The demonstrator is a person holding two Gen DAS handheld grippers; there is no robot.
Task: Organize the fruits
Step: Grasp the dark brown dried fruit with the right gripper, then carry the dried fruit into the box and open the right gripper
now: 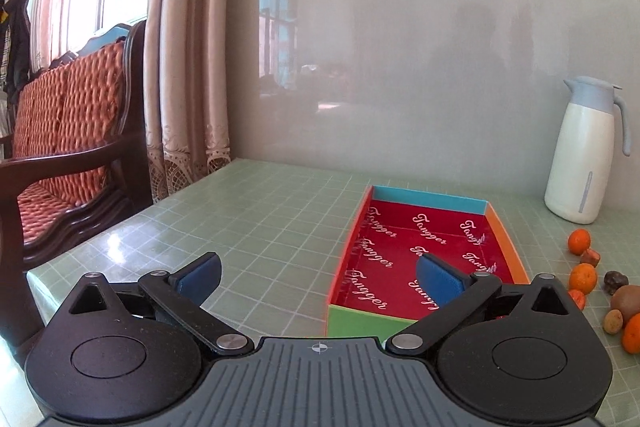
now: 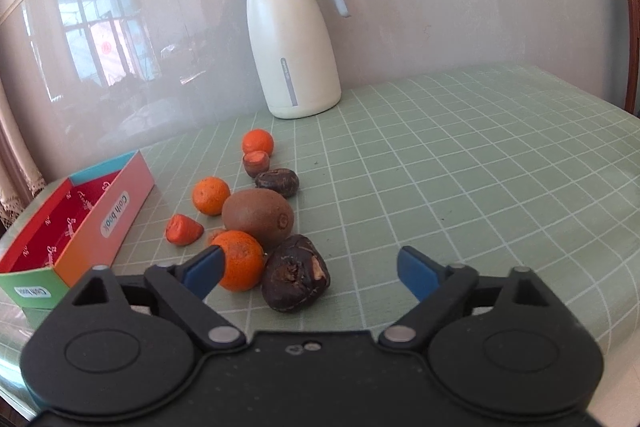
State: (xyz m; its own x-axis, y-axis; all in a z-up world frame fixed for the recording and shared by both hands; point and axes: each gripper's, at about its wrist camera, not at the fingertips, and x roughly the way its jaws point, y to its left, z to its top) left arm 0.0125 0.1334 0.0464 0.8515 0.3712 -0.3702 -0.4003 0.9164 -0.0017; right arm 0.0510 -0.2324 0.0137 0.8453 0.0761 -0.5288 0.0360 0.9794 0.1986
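Both tongs, left (image 1: 318, 277) and right (image 2: 310, 269), gape empty over green-checked table (image 2: 460, 167), beside perhaps glossy wall (image 1: 400, 67).

In the left wrist view, the right frame edge cuts off the lowest orange (image 1: 633, 335). The right pad hides part of the box (image 1: 400, 251) floor. In the right wrist view, the left pad (image 2: 205, 269) covers the nearest orange's (image 2: 242, 261) left side; a small fruit behind it is mostly hidden.
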